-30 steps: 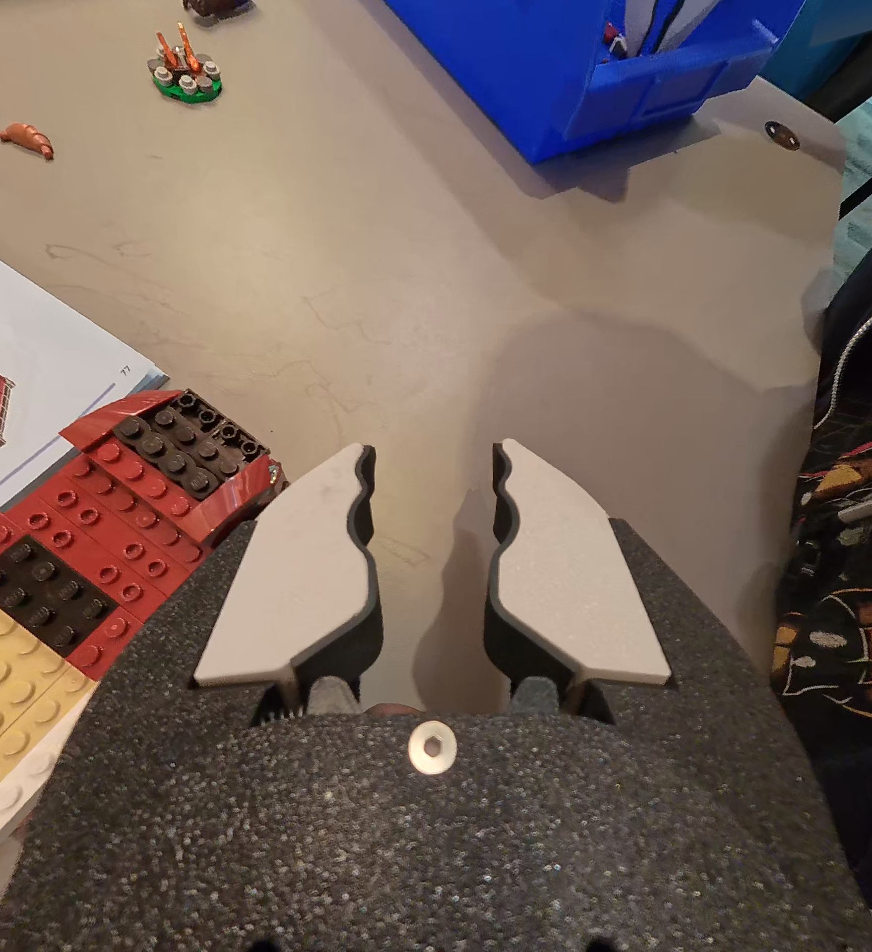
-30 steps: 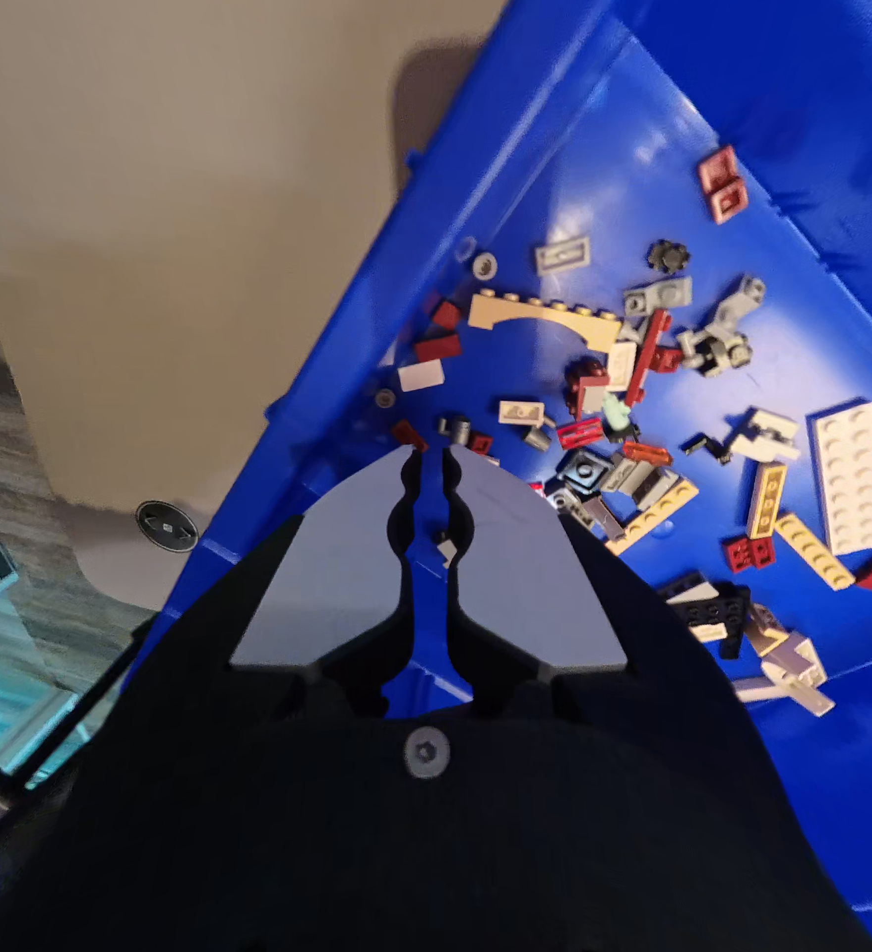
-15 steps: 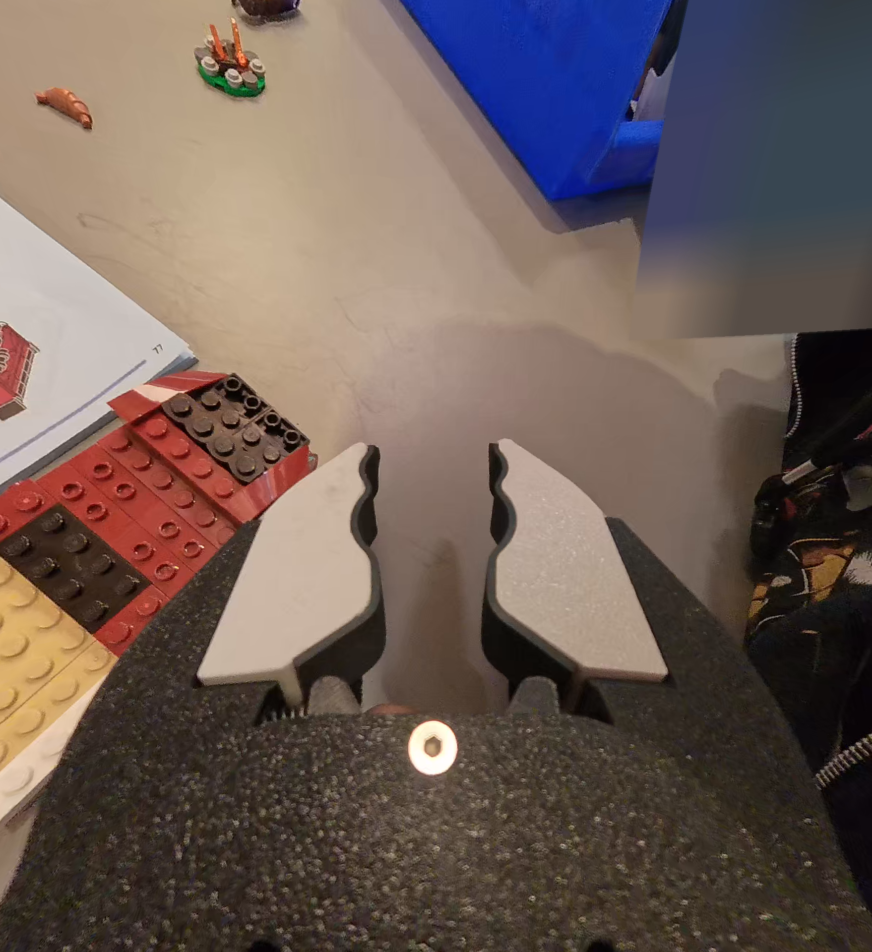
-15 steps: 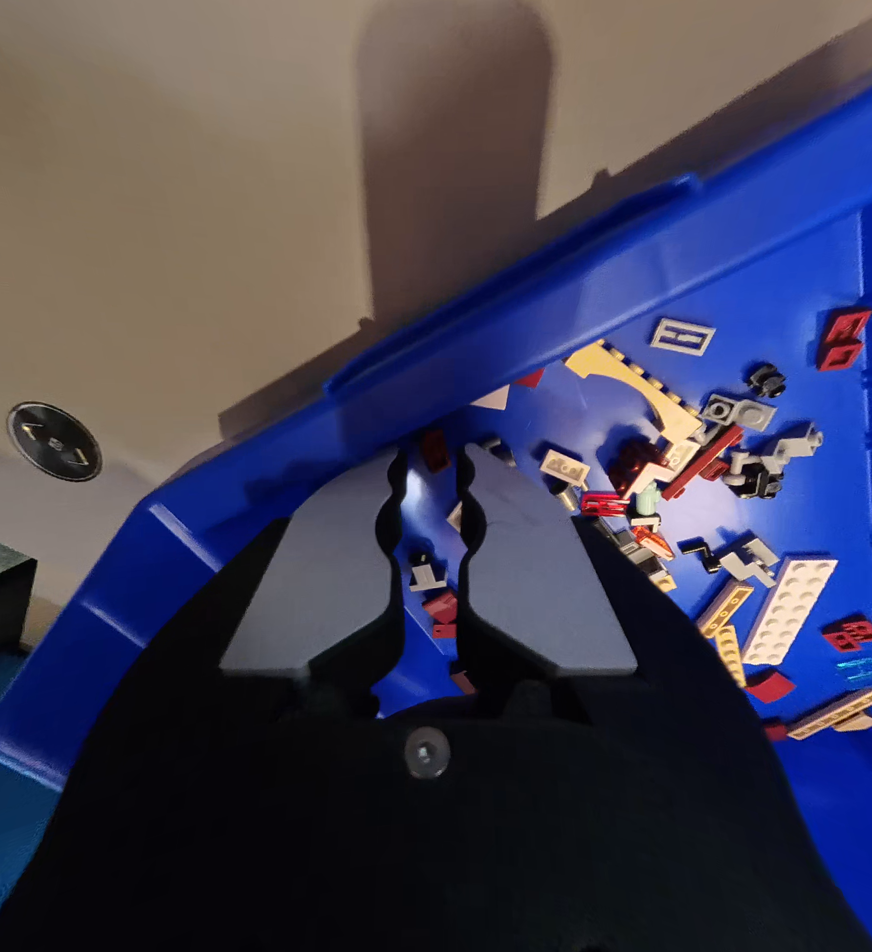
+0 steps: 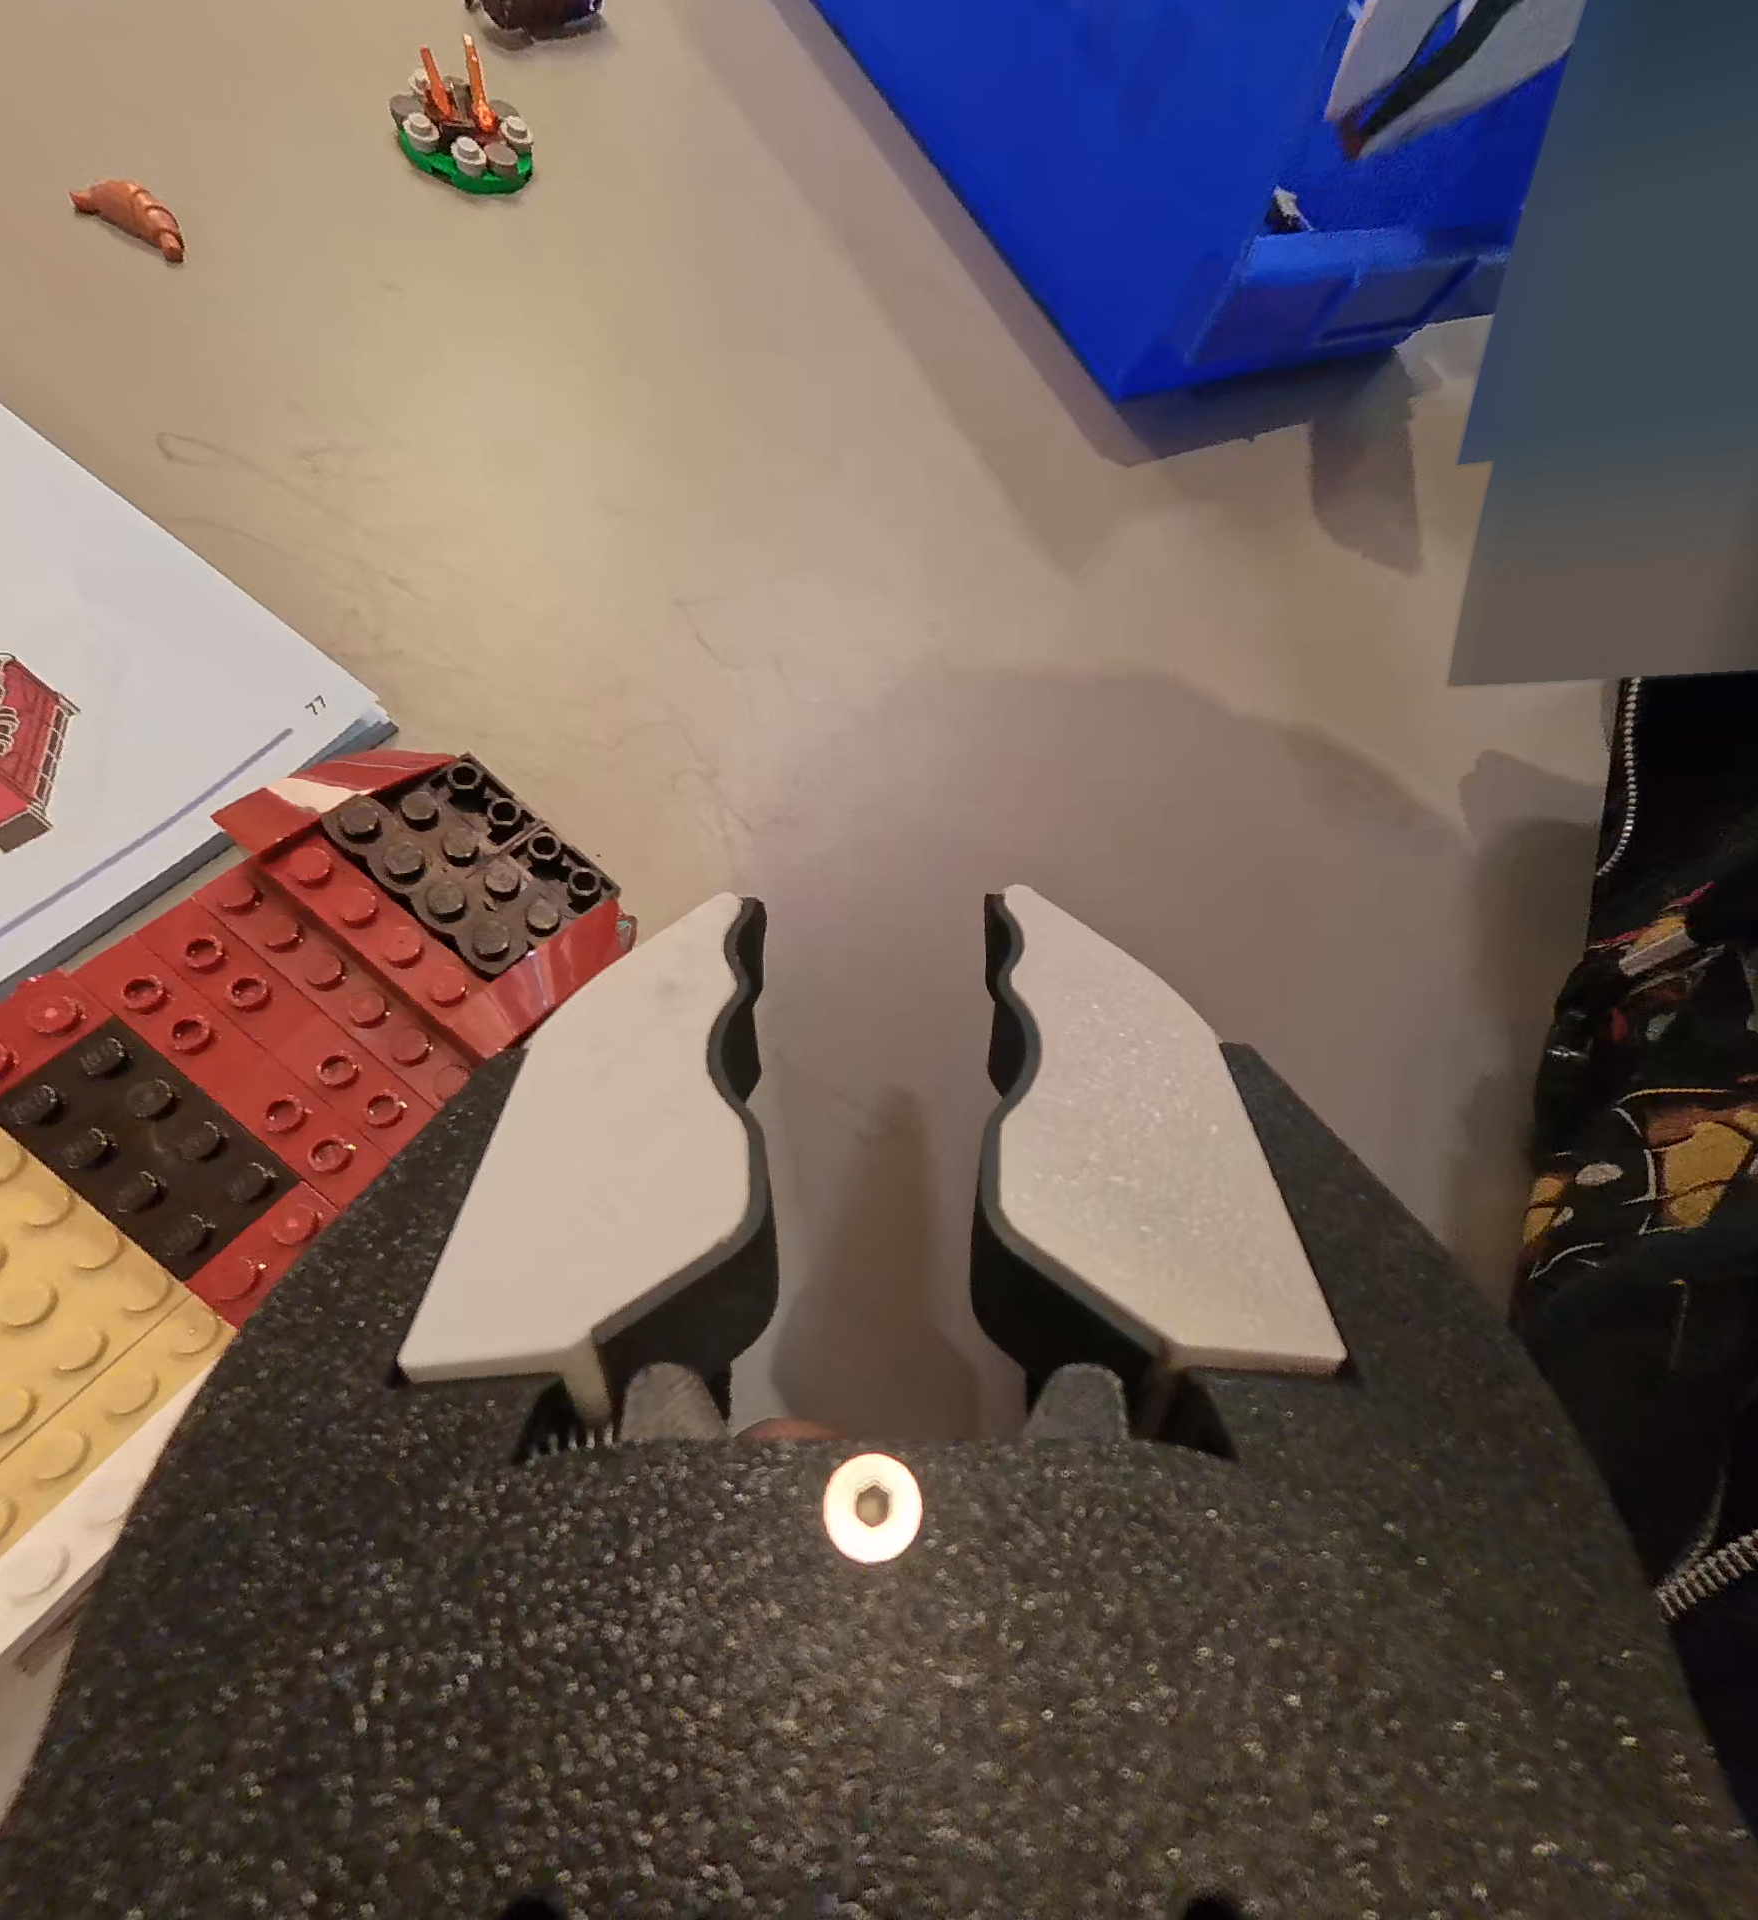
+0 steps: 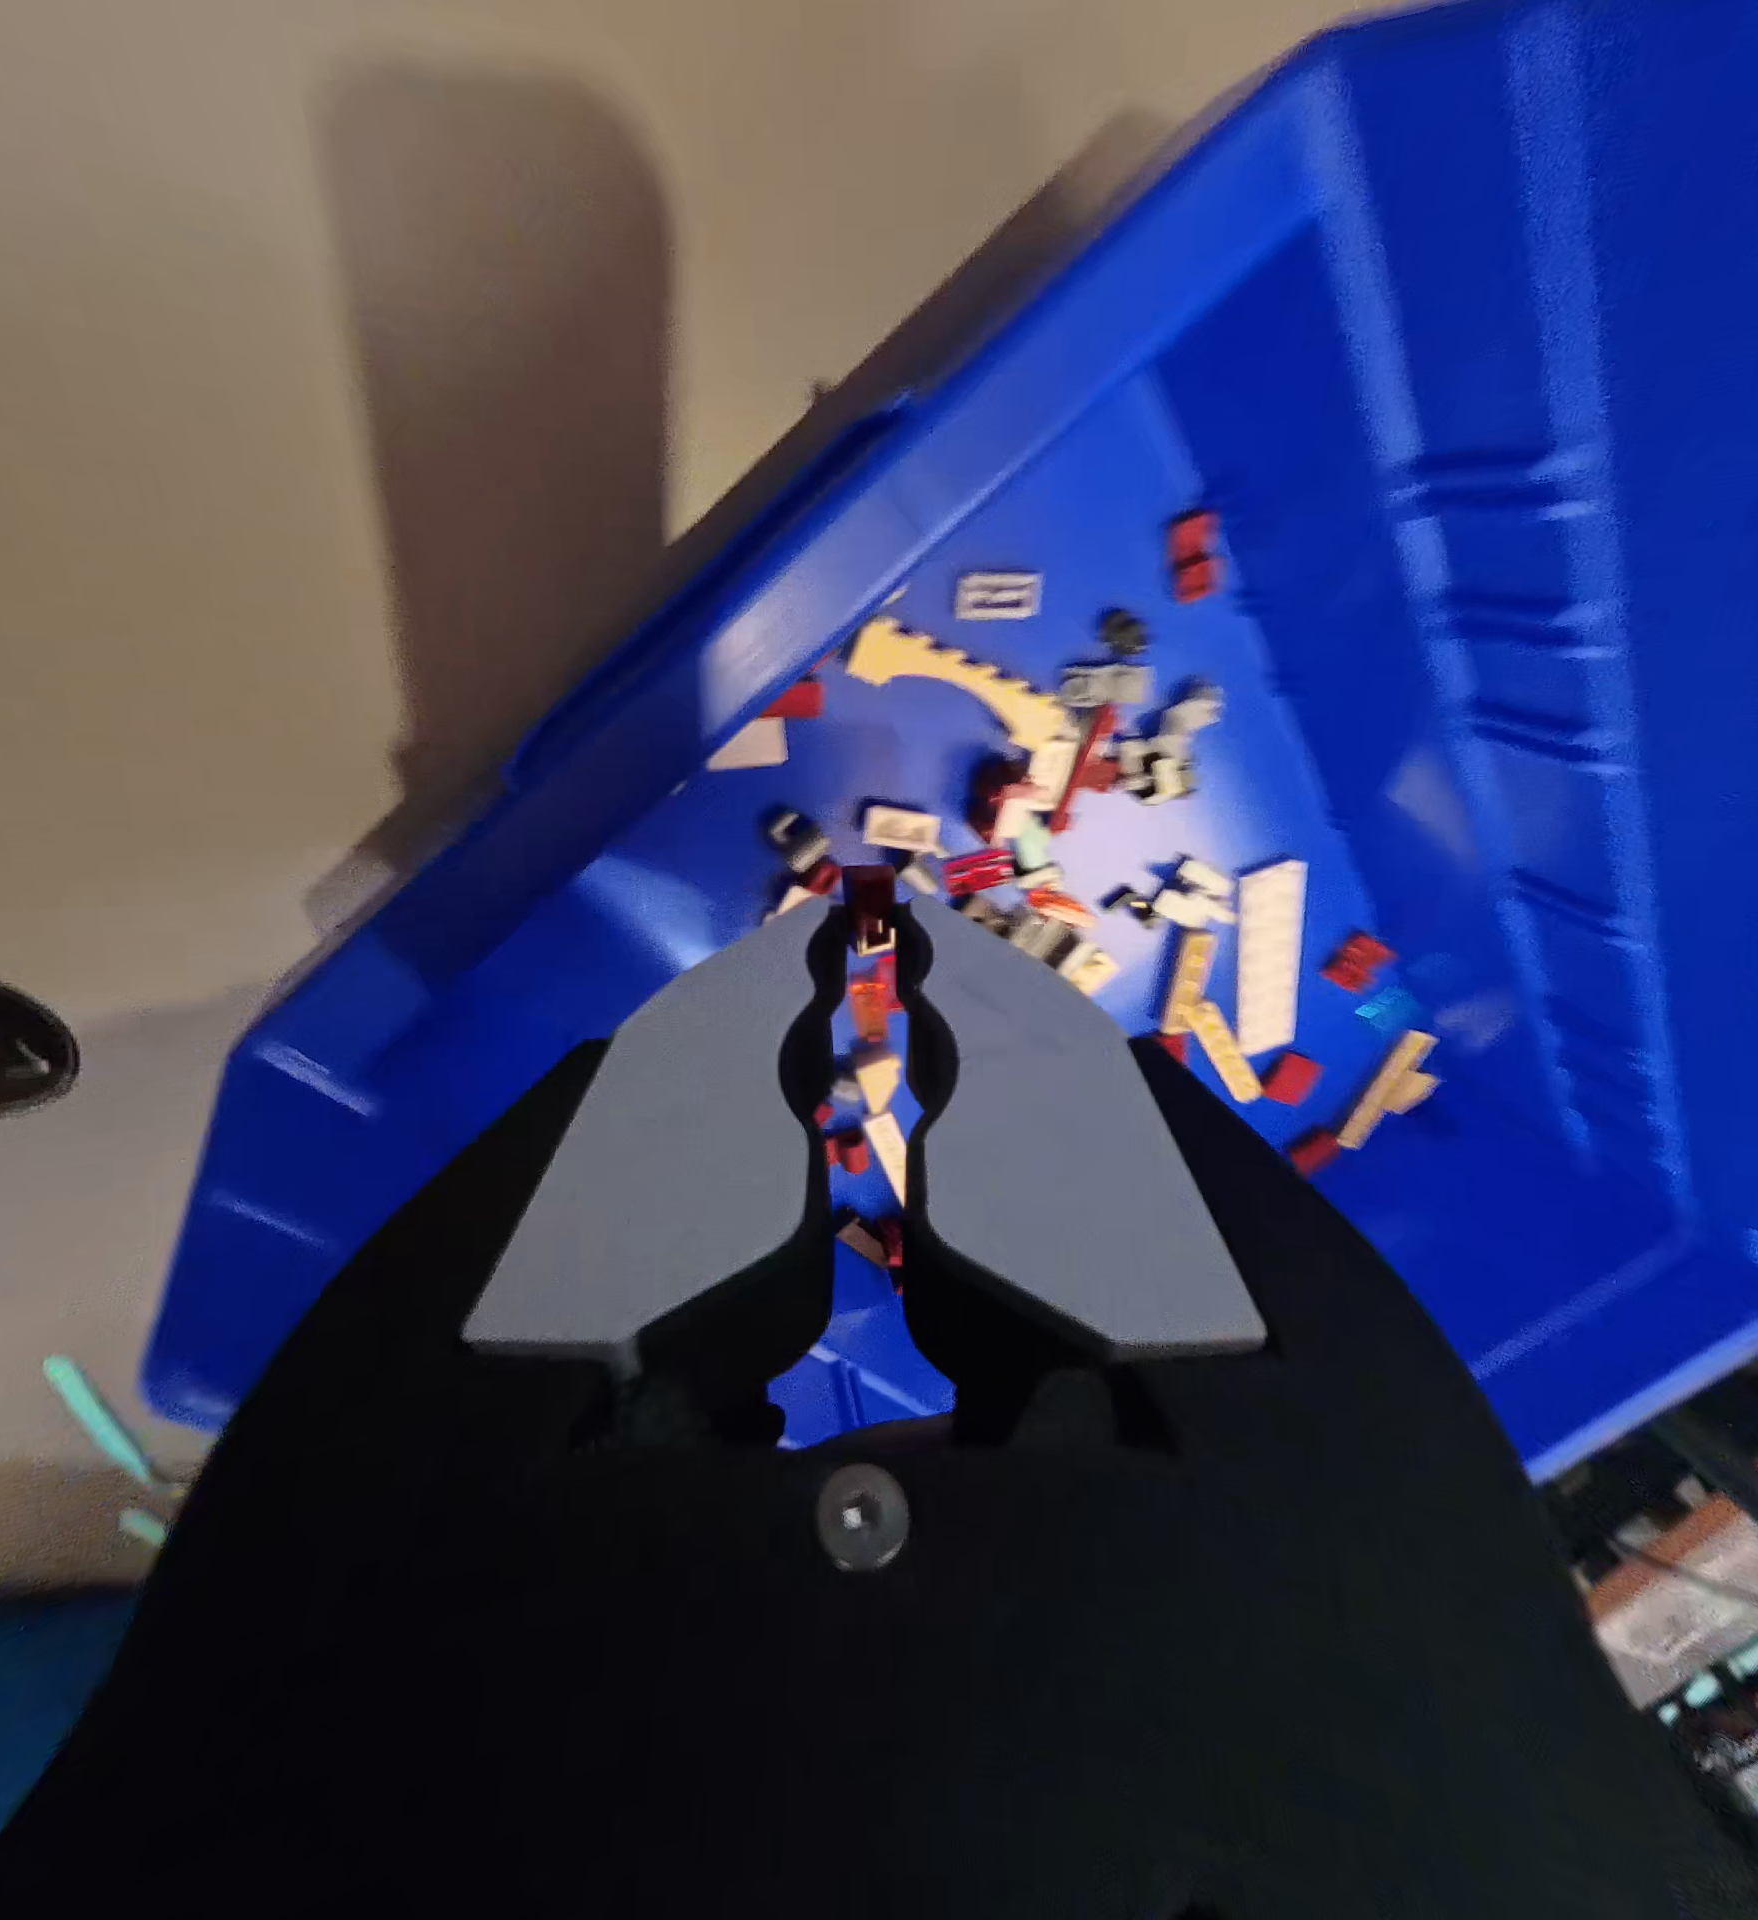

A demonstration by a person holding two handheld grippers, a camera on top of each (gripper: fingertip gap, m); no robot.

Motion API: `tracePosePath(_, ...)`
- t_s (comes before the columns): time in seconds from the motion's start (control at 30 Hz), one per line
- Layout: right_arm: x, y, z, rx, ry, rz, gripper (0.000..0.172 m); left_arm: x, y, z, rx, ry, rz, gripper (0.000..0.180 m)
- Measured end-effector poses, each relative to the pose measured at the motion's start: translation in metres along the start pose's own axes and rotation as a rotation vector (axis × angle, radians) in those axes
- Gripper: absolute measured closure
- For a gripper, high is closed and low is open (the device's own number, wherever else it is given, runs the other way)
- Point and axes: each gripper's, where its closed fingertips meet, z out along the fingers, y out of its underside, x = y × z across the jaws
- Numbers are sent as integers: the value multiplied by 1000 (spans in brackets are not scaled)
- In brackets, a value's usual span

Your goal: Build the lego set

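A small dark-red brick (image 6: 870, 899) is pinched at the right claw (image 6: 873, 920) tips above the glossy blue bin (image 6: 1477, 727) (loose studded pieces inside). The left claw (image 5: 867, 914) is held open over the smooth bench (image 5: 854, 520), beside a studded red-and-black plate assembly (image 5: 335, 997).

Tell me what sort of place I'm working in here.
Probably a hobby or workshop table for building toy-brick sets: a smooth beige tabletop, a blue plastic bin of loose small bricks, an open printed instruction booklet, and a partly built dark-red, black and tan brick model.
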Motion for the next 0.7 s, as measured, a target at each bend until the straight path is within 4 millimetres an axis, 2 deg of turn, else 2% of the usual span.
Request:
tracePosePath(0.1, 12, -38, -23, 89, 134, 66, 163, 2, 1, 1, -9, 6, 12, 139)
tracePosePath(0.17, 12, -75, -24, 163, 198, 100, 163, 3, 2, 1, -15, 8, 20, 139)
tracePosePath(0.23, 7, -117, -15, 250, 244, 156, 163, 3, 2, 2, -16, -2, 32, 139)
tracePosePath(0.3, 7, -153, 5, 308, 298, 208, 162, 1, 2, 3, -20, -26, 48, 139)
tracePosePath(0.4, 19, -193, 38, 350, 363, 326, 163, 0, 0, 1, 0, -69, 75, 139)
tracePosePath(0.5, 31, -215, 61, 335, 390, 413, 163, 1, 0, -3, 23, -87, 77, 139)
tracePosePath(0.6, 36, -217, 76, 294, 393, 474, 163, 3, 3, -10, 38, -85, 63, 139)
tracePosePath(0.7, 29, -214, 70, 305, 372, 468, 161, 3, 4, -17, 60, -76, 51, 139)
